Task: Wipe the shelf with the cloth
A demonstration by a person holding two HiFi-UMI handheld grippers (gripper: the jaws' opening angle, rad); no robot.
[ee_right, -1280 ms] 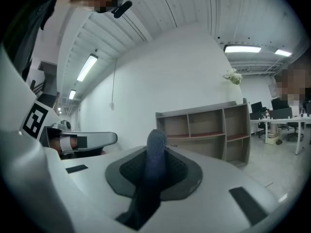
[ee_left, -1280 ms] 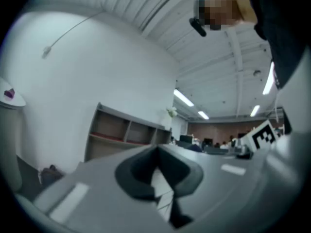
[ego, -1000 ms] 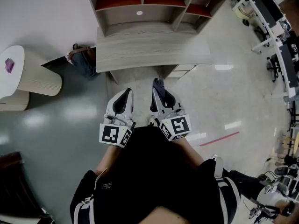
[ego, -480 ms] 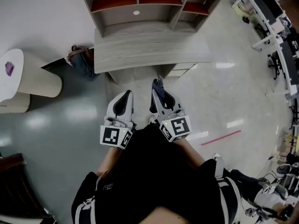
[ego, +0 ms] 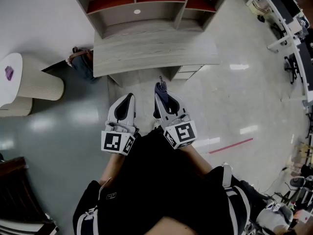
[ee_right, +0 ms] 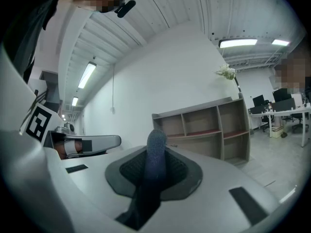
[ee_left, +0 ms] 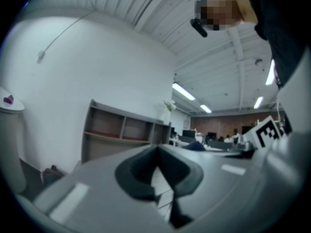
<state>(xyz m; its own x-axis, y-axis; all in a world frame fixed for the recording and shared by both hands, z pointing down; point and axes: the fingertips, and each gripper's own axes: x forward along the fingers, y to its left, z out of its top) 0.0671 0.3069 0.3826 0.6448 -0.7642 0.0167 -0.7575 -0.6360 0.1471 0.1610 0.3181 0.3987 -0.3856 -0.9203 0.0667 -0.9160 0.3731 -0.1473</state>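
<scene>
A grey wooden shelf unit (ego: pixel 146 13) with red-lined compartments stands against the white wall, with a wide lower ledge (ego: pixel 151 50) in front of it. Both grippers are held low before the person's body, well short of the ledge. My right gripper (ego: pixel 161 93) is shut on a dark blue cloth (ego: pixel 160 87), which sticks up between the jaws as a rolled strip (ee_right: pixel 156 154). My left gripper (ego: pixel 128 99) is shut with nothing in it; its pads (ee_left: pixel 141 171) meet along a line. The shelf shows far off in both gripper views (ee_right: pixel 204 130) (ee_left: pixel 116 130).
A white round stand (ego: pixel 29 82) with a small purple item (ego: pixel 9 72) is at the left. A bag (ego: pixel 80 62) lies on the floor by the ledge's left end. Office desks (ego: pixel 293 23) line the right side. Red tape (ego: pixel 230 145) marks the floor.
The shelf and ledge have slid a little up and left in the head view. Both grippers keep the same pose, the cloth still in the right one.
</scene>
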